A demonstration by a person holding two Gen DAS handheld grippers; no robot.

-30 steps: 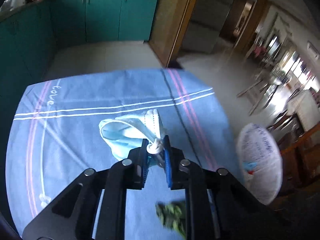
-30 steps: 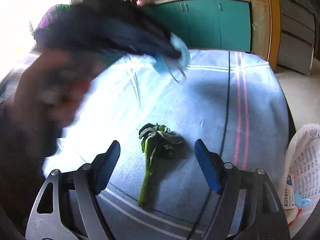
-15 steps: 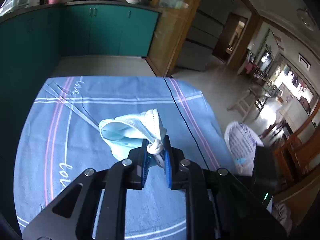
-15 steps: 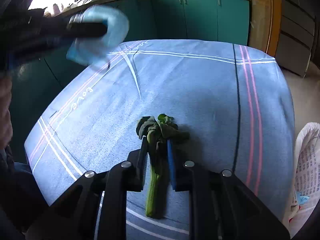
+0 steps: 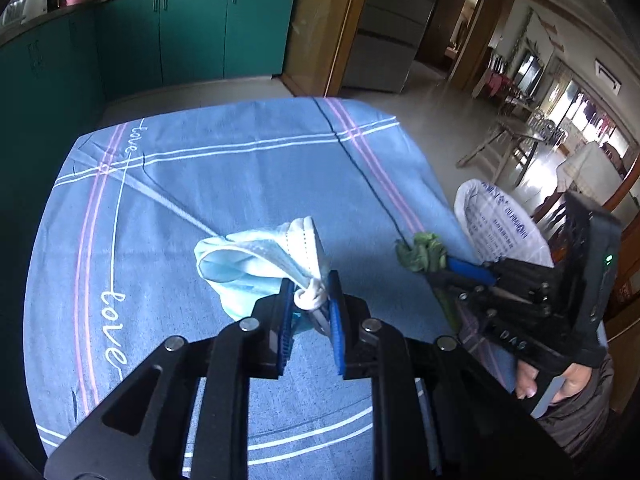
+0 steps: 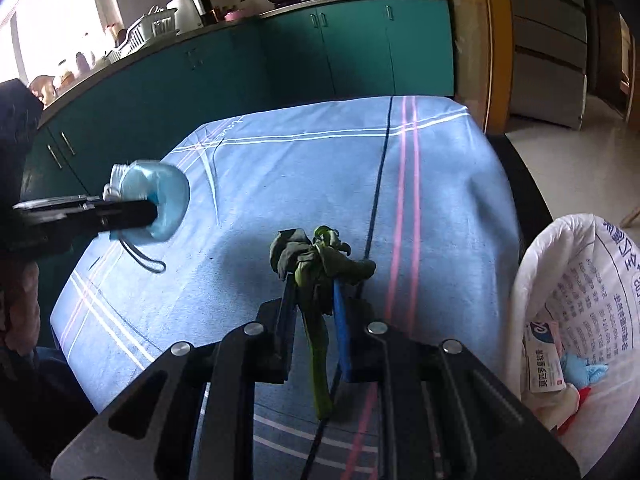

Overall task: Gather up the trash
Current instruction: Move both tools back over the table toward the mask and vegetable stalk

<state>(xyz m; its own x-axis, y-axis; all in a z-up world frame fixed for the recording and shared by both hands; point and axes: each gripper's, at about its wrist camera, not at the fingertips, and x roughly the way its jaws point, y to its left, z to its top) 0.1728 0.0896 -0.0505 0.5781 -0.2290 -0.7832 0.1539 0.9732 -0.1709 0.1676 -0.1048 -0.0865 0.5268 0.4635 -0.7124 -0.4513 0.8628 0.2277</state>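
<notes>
My left gripper (image 5: 311, 304) is shut on a light blue face mask (image 5: 260, 256) and holds it above the blue tablecloth (image 5: 200, 184). The mask also shows in the right wrist view (image 6: 154, 204), with its ear loop hanging down. My right gripper (image 6: 315, 300) is shut on a wilted green vegetable (image 6: 316, 260), lifted off the cloth; its stem hangs down between the fingers. The vegetable also shows in the left wrist view (image 5: 422, 252). A white trash bag (image 6: 580, 300) stands open beside the table's right edge, with a carton and blue scraps inside.
The table carries a blue cloth with pink and white stripes (image 6: 404, 200). Teal kitchen cabinets (image 6: 320, 52) run behind it. A doorway and wooden chairs (image 5: 512, 144) lie to the right. The bag also shows in the left wrist view (image 5: 500, 224).
My right gripper has closed on the vegetable and lifted it off the cloth toward the bag. My left gripper has kept the mask and swung over the table.
</notes>
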